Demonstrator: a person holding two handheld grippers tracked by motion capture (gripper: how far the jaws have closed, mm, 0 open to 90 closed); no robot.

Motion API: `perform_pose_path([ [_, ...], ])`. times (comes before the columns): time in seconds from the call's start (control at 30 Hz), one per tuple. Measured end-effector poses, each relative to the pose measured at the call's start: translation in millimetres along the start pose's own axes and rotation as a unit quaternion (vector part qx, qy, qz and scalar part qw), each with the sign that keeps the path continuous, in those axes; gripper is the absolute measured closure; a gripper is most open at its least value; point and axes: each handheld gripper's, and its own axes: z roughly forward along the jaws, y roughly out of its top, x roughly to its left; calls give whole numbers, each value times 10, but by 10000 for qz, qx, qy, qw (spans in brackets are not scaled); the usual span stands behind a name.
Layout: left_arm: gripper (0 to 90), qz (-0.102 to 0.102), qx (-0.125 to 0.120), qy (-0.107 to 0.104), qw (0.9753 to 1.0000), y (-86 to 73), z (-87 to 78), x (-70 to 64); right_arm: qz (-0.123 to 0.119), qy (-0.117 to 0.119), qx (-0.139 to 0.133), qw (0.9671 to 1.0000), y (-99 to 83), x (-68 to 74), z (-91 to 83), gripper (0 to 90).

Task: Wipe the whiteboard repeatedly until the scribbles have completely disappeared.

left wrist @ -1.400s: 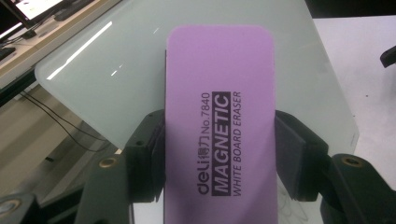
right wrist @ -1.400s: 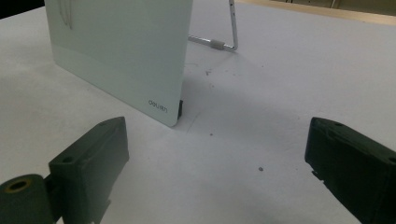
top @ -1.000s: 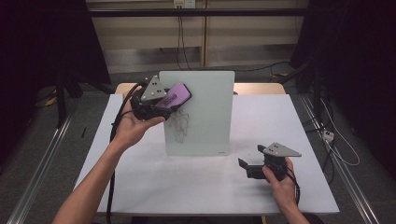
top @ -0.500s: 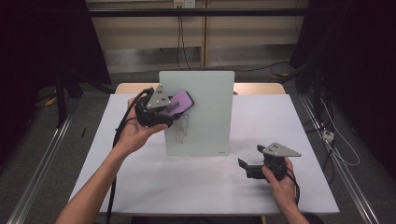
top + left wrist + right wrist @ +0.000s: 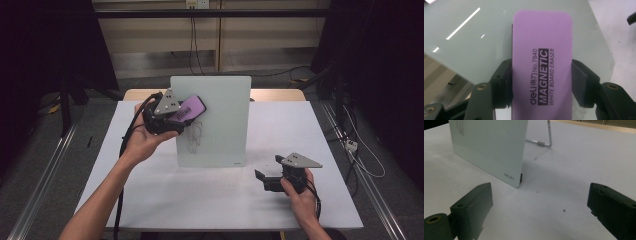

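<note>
A small glass whiteboard [image 5: 215, 120] stands upright on its wire stand in the middle of the white table [image 5: 150, 195], with a black scribble [image 5: 194, 135] on its left part. My left gripper [image 5: 176, 116] is shut on a purple magnetic whiteboard eraser [image 5: 192, 107], held against the board's upper left, just above the scribble. In the left gripper view the eraser [image 5: 541, 67] sits clamped between both pads [image 5: 505, 85], over the board [image 5: 474, 45]. My right gripper [image 5: 265, 179] rests low on the table at the front right, open and holding nothing [image 5: 539, 207].
The board's lower corner [image 5: 511, 177] and its wire stand [image 5: 546, 137] lie just ahead of my right gripper. A wooden table edge [image 5: 275, 94] shows behind the board. Cables run on the floor at the right [image 5: 355, 150]. Bare white tabletop surrounds the board.
My left gripper carried the eraser slightly right and down along the board's upper left. The right gripper has stayed where it was.
</note>
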Motion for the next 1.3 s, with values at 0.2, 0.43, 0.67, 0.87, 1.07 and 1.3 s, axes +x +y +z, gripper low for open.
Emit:
perform_pose_path([
  [0.2, 412, -13, -30, 88, 10000, -3, -42, 45, -1, 5, 8, 10000, 0, 2, 2, 62],
  [0.43, 411, 67, 115, 42, 9999, -81, -4, -31, 2, 5, 16, 10000, 0, 6, 0, 62],
  [0.67, 411, 134, 292, -117, 9994, -200, 68, -153, 9, 8, 20, 10000, 0, 8, 2, 62],
  [0.87, 410, 185, 373, -208, 9989, -269, 128, -246, 10, 15, 27, 10000, 1, 12, 7, 62],
  [1.07, 410, 234, 484, -315, 9981, -346, 189, -348, 16, 17, 23, 10000, 1, 9, 7, 62],
  [1.3, 410, 260, 582, -403, 9972, -336, 209, -359, -27, 23, 30, 10000, 1, 8, 14, 62],
])
